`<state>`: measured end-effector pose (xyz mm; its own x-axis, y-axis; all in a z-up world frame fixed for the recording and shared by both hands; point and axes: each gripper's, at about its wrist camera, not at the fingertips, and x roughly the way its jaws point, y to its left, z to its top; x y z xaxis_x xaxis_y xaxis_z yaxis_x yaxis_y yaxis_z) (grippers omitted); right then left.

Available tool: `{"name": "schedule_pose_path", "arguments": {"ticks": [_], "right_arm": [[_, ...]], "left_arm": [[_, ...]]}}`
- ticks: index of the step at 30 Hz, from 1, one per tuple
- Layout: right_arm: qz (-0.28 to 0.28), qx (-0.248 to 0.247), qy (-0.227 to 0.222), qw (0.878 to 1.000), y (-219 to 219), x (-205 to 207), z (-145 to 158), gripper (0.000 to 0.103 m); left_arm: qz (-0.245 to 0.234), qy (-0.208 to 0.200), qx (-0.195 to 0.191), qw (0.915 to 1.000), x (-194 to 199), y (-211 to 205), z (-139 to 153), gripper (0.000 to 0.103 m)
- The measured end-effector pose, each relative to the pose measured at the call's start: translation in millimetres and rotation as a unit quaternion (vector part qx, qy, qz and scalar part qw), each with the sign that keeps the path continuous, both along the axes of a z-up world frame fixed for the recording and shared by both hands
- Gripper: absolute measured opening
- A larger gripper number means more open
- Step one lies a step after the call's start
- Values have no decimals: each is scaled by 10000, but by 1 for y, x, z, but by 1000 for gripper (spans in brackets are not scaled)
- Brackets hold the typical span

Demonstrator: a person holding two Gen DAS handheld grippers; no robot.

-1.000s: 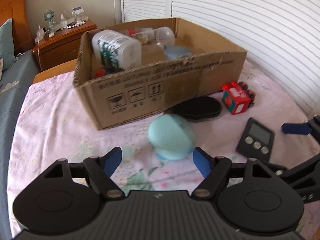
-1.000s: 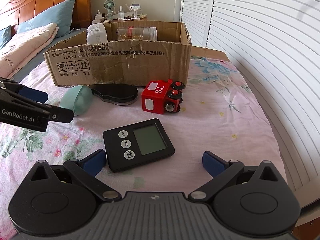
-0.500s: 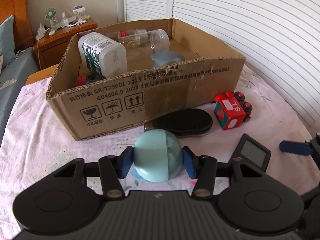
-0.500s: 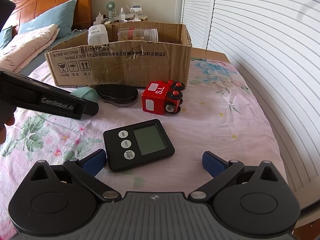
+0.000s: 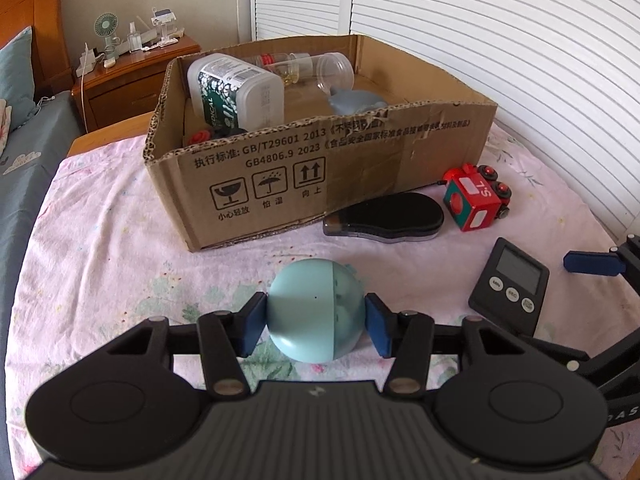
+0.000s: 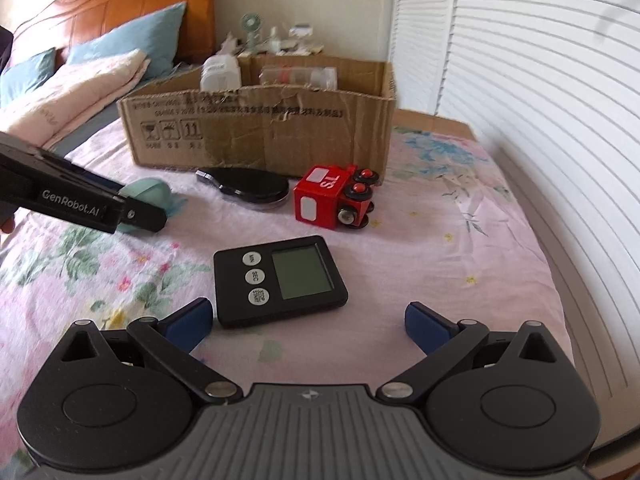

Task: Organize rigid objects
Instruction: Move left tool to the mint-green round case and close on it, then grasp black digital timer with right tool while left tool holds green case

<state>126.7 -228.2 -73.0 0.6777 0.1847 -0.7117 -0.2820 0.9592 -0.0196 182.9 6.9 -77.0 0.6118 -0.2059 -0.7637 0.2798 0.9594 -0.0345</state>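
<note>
floral pink bedsheet point(image 5: 100, 240), wooden nightstand point(image 5: 136, 76), white shutters point(image 5: 500, 32)

Prob. bedroom: bed point(image 6: 460, 216), pillows point(image 6: 120, 40), nightstand point(image 5: 136, 76).

Partly hidden, blurred, cut off

Red item point(image 5: 201, 136) and grey item point(image 5: 354, 101) half hidden behind cardboard box point(image 5: 280, 168) wall; box print blurred in right wrist view.
</note>
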Motion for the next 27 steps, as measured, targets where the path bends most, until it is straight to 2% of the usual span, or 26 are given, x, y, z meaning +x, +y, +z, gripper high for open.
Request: {"name": "schedule_pose_path", "arguments": {"ticks": [7, 12, 17, 23, 27], "right_arm": [[214, -196, 518, 9982, 1, 10, 7, 103], [556, -364, 447, 9968, 9, 12, 8, 103], [797, -218, 543, 9951, 14, 22, 8, 103], [1128, -230, 558, 9918, 17, 29, 9, 102], [1228, -258, 504, 9908, 18, 29, 14, 88]], "left_arm": [[49, 11, -175, 9998, 0, 4, 0, 53], [34, 16, -224, 9997, 0, 6, 0, 53], [24, 17, -228, 9997, 0, 6, 0, 56], [5, 29, -208, 9998, 0, 2, -1, 66], [41, 26, -214, 9998, 1, -1, -1, 71]]}}
